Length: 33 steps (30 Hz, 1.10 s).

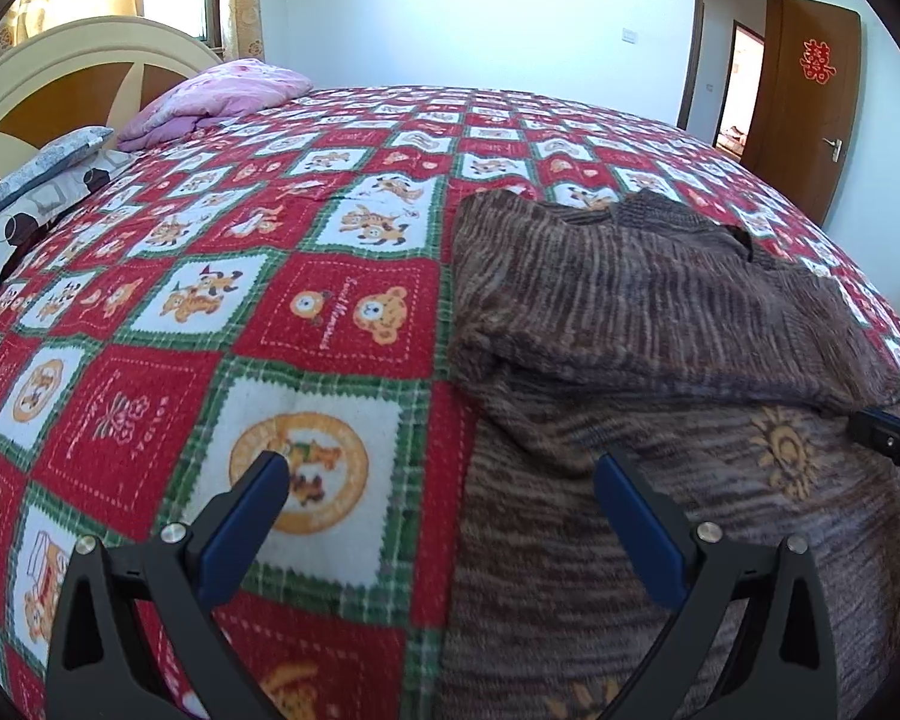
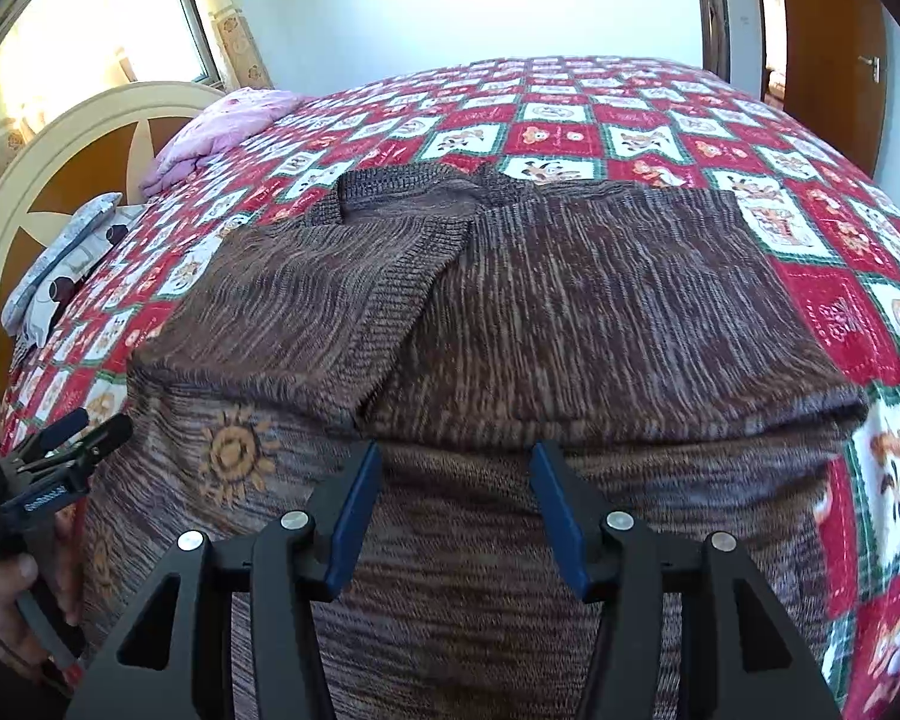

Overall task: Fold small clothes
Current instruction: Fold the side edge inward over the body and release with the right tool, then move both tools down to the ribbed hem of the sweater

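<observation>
Brown knit sweater [image 2: 570, 312], sleeves folded in, on checked bedspread [image 1: 222, 276].
Left gripper [image 1: 441, 483] released at its left edge; right gripper [image 2: 456, 468] with jaws parted, grasping nothing, over the body. Next, likely: grasp hem, fold toward collar.

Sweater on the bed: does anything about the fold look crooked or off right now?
Slightly. On the brown sweater the left folded-in panel lies at a slant, its ribbed edge running diagonally and overlapping the other side, and the collar is bunched. No damage shows. Both tools are open above it.
</observation>
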### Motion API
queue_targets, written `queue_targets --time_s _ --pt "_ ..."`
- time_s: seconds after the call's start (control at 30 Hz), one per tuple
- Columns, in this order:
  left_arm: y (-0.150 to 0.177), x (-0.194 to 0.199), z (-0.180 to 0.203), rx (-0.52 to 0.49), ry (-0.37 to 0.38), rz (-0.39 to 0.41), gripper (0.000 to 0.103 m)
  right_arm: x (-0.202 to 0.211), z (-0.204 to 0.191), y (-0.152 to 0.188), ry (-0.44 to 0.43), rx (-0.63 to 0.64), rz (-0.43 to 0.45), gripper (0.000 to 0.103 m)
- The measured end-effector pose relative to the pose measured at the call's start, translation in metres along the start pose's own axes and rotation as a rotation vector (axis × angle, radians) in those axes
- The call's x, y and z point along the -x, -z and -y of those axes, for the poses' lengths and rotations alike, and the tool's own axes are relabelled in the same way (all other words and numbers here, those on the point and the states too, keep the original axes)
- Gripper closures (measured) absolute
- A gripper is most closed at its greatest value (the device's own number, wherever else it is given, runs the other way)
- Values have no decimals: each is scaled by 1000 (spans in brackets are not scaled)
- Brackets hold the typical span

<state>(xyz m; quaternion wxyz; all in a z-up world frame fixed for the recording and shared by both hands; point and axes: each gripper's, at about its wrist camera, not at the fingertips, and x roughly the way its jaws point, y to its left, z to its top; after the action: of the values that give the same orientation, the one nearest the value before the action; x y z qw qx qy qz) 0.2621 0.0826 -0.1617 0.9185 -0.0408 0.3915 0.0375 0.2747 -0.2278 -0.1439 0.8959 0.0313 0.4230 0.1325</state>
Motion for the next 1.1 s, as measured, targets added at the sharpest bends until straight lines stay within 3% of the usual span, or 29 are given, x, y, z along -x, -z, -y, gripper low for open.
queue_targets --time_s 0.2,0.3,0.63,0.9,1.1 --pt "8 17 0 -2 11 10 0 6 -9 13 70 78 39 48" --pt "13 30 0 -13 22 24 0 14 -4 16 32 32 9 39" --pt "41 58 2 -38 52 4 0 43 3 50 43 30 -17 39" --pt "68 94 19 -122 78 3 0 79 5 85 37 29 -64 39" --pt "83 123 21 -156 72 30 0 107 12 107 86 70 -77 39"
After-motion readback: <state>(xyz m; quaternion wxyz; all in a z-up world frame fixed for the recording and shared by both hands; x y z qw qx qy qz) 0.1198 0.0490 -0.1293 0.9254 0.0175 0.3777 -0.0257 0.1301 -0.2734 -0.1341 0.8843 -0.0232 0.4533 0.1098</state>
